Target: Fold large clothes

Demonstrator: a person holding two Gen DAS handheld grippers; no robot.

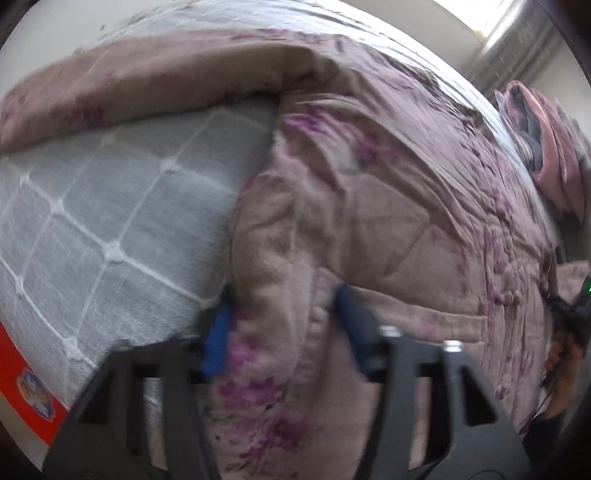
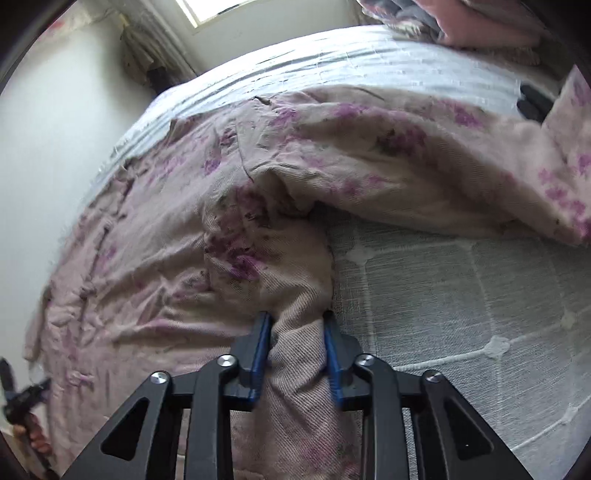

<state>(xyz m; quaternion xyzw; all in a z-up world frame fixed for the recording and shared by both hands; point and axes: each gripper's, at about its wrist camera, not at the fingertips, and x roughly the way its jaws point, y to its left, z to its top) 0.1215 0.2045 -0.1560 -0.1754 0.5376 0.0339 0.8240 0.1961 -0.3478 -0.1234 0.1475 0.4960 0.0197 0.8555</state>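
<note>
A large pinkish-beige blanket with purple flowers lies crumpled over a grey quilted mattress. In the blurred left wrist view, my left gripper has a thick fold of the blanket's edge bunched between its blue pads, right beside the bare mattress. In the right wrist view, my right gripper is shut on a rolled edge of the blanket, where it meets the bare mattress. The cloth runs back under that gripper's frame.
Folded pink and grey clothes are piled at the bed's far end. A small black object lies by the blanket. A hand holding a black tool shows at the lower left. A wall and window stand behind the bed.
</note>
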